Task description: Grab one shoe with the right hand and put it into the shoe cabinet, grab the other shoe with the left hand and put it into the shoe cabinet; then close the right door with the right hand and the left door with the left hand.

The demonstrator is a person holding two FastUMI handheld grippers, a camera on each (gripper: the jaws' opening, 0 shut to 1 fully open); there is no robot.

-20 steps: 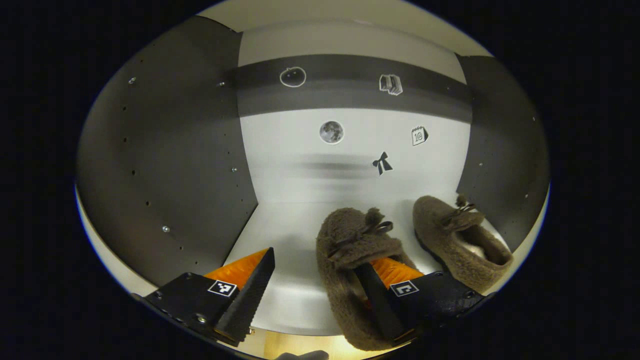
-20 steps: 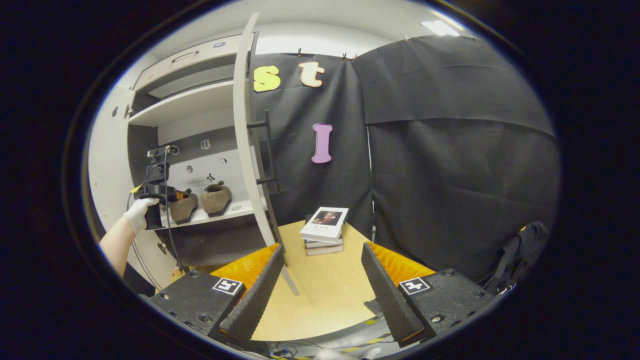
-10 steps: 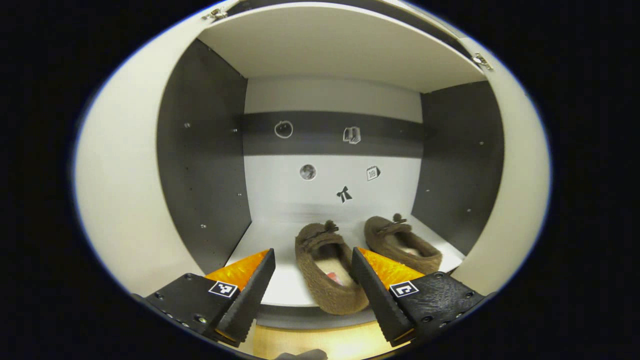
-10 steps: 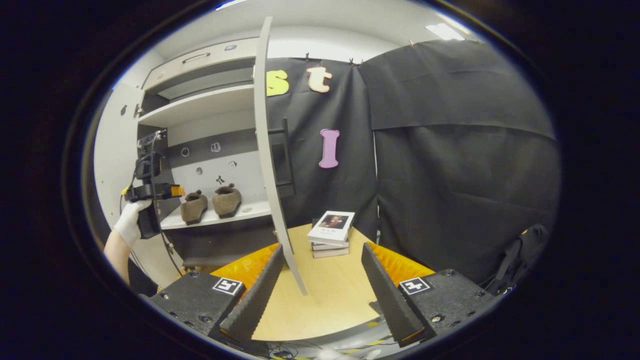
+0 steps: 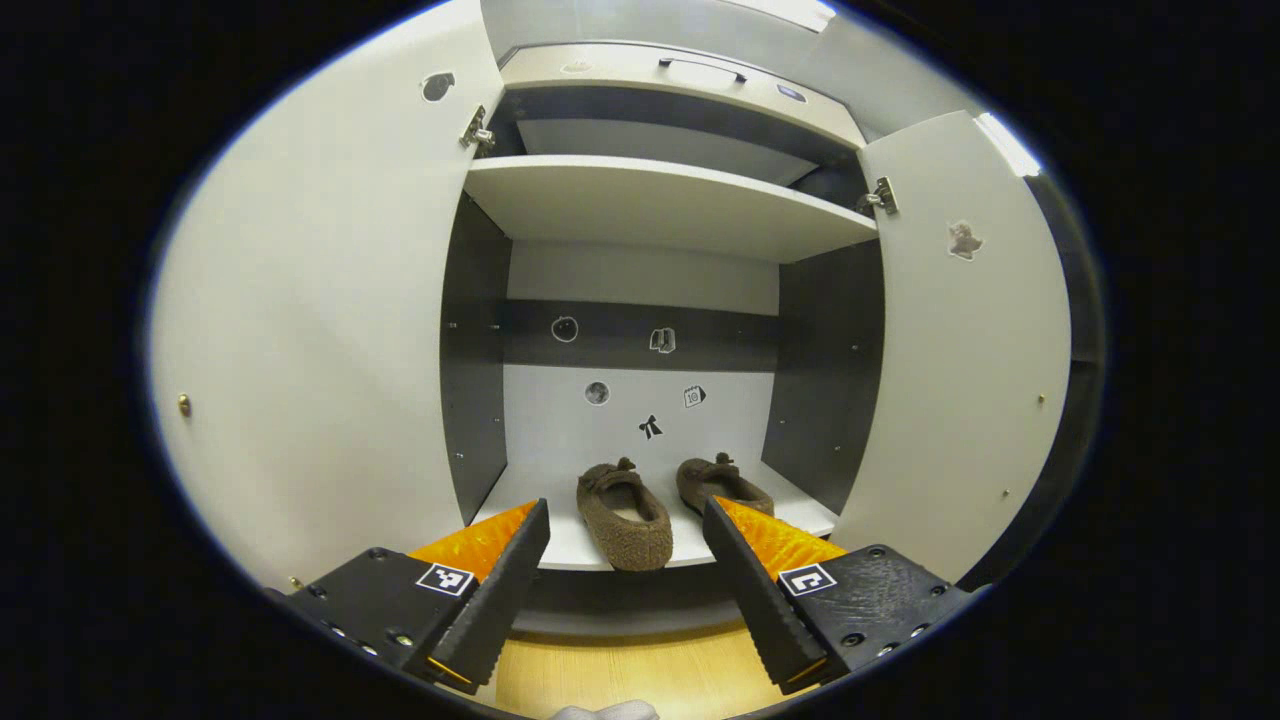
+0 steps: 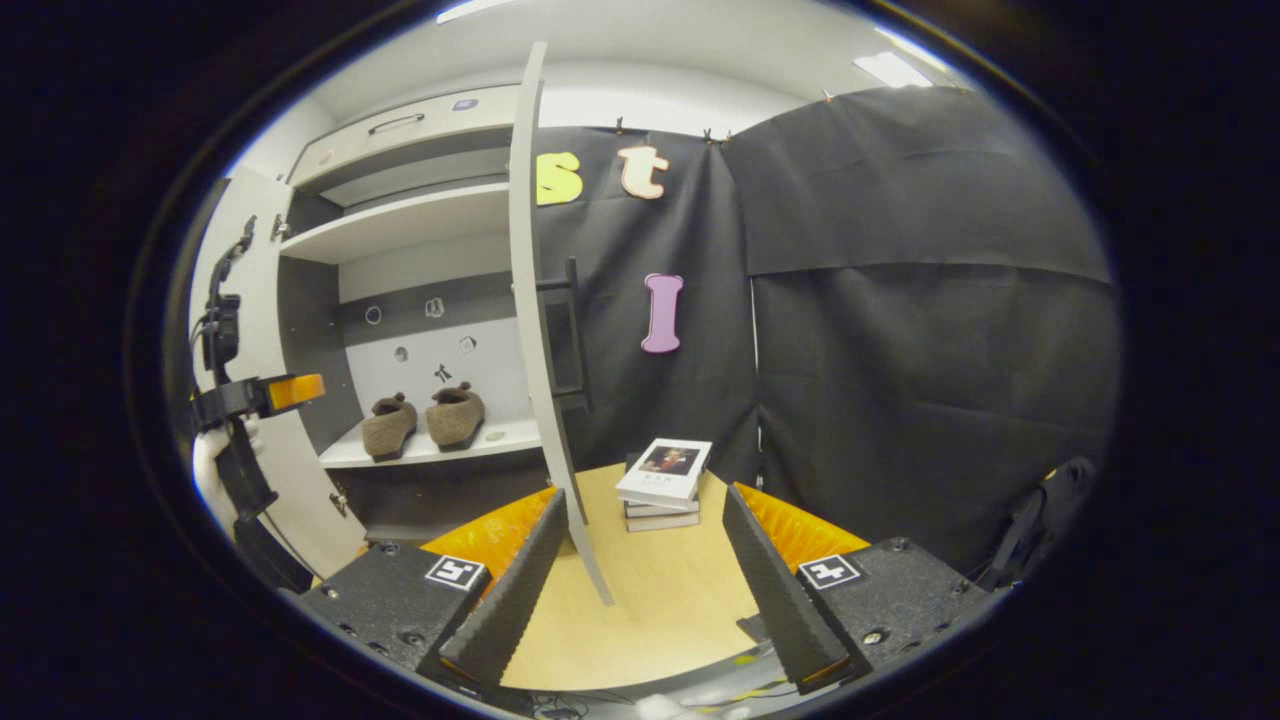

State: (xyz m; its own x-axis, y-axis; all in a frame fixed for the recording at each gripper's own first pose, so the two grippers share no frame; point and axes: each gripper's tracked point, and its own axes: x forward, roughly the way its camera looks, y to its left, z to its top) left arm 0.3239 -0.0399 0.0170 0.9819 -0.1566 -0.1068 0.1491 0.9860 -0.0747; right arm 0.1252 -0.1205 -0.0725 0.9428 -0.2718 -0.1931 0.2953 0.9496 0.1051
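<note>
Both the left hand-held gripper [image 5: 625, 585] and right hand-held gripper [image 6: 640, 575] gape wide, holding nothing.

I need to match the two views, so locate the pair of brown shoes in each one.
Left gripper view: the brown shoes sit low at centre, on the cabinet shelf.
Right gripper view: the same pair stands left of centre, on that shelf.
Shared landmark: the bow sticker on the back wall above them.

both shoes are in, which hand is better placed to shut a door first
Right. The right gripper is open and empty with the right door's edge just ahead of its fingers. The left gripper, also open, faces the shoes squarely, both doors off to its sides.
</note>
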